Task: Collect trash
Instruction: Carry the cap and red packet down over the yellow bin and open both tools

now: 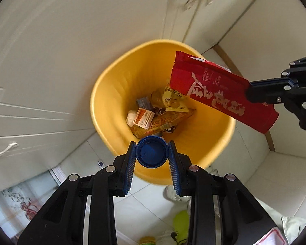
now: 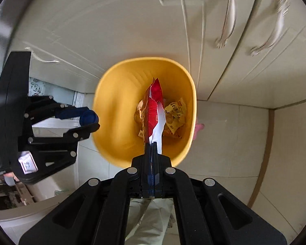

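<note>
While I look down into the yellow bin (image 1: 116, 94), my left gripper (image 1: 152, 153) grips a round blue cap (image 1: 152, 152) between its ribbed blue pads, right over the near rim of the bin. My right gripper (image 2: 152, 143) is clamped tight on the edge of a flat red snack pouch (image 1: 218, 89) with white lettering; seen from the left wrist, the pouch hangs tilted above the right side of the bin's mouth. From the right wrist I see the pouch edge-on, reaching forward from my closed jaws over the open bin. At the bottom of the bin lie a yellow snack bag (image 2: 175, 116), a small white and orange box (image 1: 143, 118), a crumpled white wad (image 1: 131, 117) and other wrappers. The bin stands on pale floor tiles (image 1: 140, 206) beside white cabinet doors (image 2: 116, 30) with curved handles.
</note>
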Available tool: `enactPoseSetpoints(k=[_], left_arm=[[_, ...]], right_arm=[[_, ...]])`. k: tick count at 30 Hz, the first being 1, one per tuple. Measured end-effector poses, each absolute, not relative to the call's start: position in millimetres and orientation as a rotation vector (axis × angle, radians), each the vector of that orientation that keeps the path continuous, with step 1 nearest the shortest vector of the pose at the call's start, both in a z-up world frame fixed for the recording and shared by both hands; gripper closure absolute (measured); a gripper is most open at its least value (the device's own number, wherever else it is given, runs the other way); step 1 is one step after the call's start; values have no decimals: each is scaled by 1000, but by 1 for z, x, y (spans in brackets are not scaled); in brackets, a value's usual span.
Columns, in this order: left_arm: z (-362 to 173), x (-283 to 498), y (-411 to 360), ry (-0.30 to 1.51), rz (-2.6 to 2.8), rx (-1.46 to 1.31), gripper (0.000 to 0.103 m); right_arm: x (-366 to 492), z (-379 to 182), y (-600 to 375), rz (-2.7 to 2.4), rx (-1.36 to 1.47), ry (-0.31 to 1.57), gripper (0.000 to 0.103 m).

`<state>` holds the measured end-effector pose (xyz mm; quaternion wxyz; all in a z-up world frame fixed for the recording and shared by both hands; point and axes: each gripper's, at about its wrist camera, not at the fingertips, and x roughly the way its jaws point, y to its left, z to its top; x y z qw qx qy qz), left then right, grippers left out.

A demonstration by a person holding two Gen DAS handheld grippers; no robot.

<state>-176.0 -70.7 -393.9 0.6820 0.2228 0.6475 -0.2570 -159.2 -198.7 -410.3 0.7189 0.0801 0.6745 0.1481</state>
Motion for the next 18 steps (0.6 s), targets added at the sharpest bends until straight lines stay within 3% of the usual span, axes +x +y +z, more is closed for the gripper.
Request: enactPoseSetpoints(k=[13,16,17,18], left_arm=[[-438,-161,-73,1506,-501,427,70],[-430,-160,-72,1479,-481,418,40],[-431,-160,-73,1472,-483,415,36],[-430,-161,-74,1466,-486,414,36]], right_arm=[[-138,-463,-192,356,230,1528,97],[-139,-460,-193,355,251,1511,75],[-140,-459,-193,355,257,1505,65],[-140,-457,-194,356,267,1497,63]])
